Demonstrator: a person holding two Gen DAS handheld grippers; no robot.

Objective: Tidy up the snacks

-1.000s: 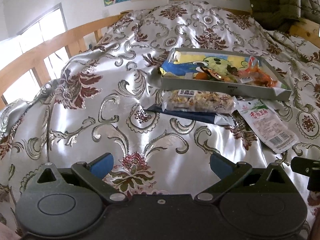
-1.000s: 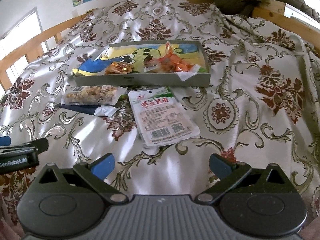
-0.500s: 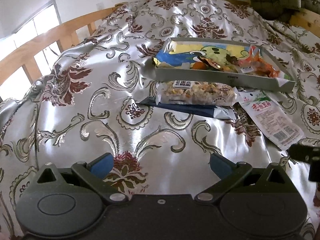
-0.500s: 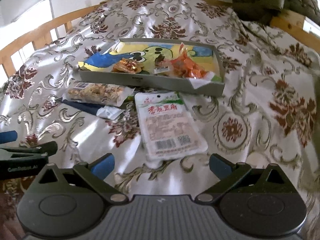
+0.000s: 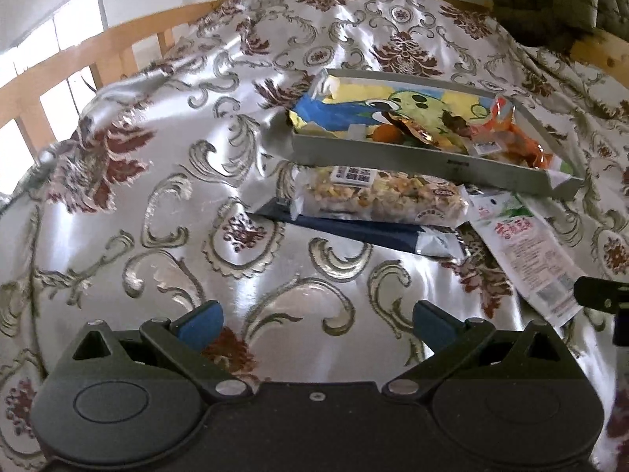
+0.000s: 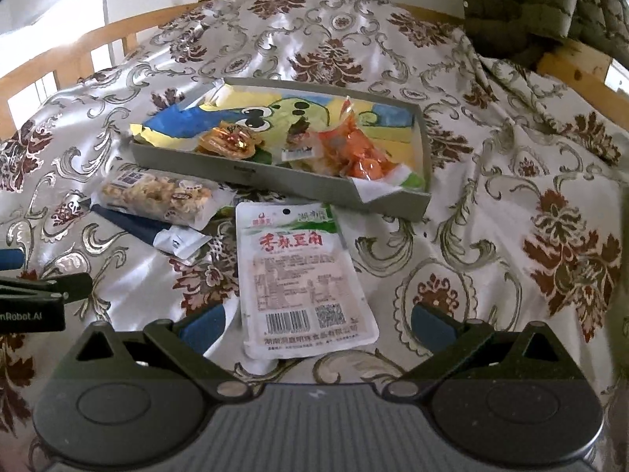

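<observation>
1. Setting: a bed covered by a shiny floral bedspread [image 5: 165, 212], with a wooden bed rail [image 5: 78, 55] on the left and an olive quilted jacket [image 6: 523, 0] at upper right.
2. Left gripper [image 5: 314, 316]: fingers spread wide, nothing between them; it hovers over bare bedspread, near side of the snacks and apart from them.
3. Right gripper [image 6: 316, 320]: fingers likewise wide apart, gripping nothing. The near end of the white snack pouch [image 6: 302, 275] lies in the gap between them; contact cannot be judged.
4. Grey tray [image 6: 275, 181]: rests on the bedspread beyond the loose snacks. It has a cartoon-printed liner and holds an orange-red packet [image 6: 357, 153] toward its right end, a gold-orange wrapped snack [image 6: 228, 141] left of centre, and a small dark-topped packet [image 6: 298, 145] between the two.
5. Loose snacks, outside the tray: a clear-wrapped nut bar [image 5: 377, 198] lies just beside the tray's near wall, partly on top of a dark blue flat packet [image 5: 365, 234]. The white pouch lies to their right, its far edge close to the tray.
6. Part of the left gripper shows at the left edge of the right wrist view.
</observation>
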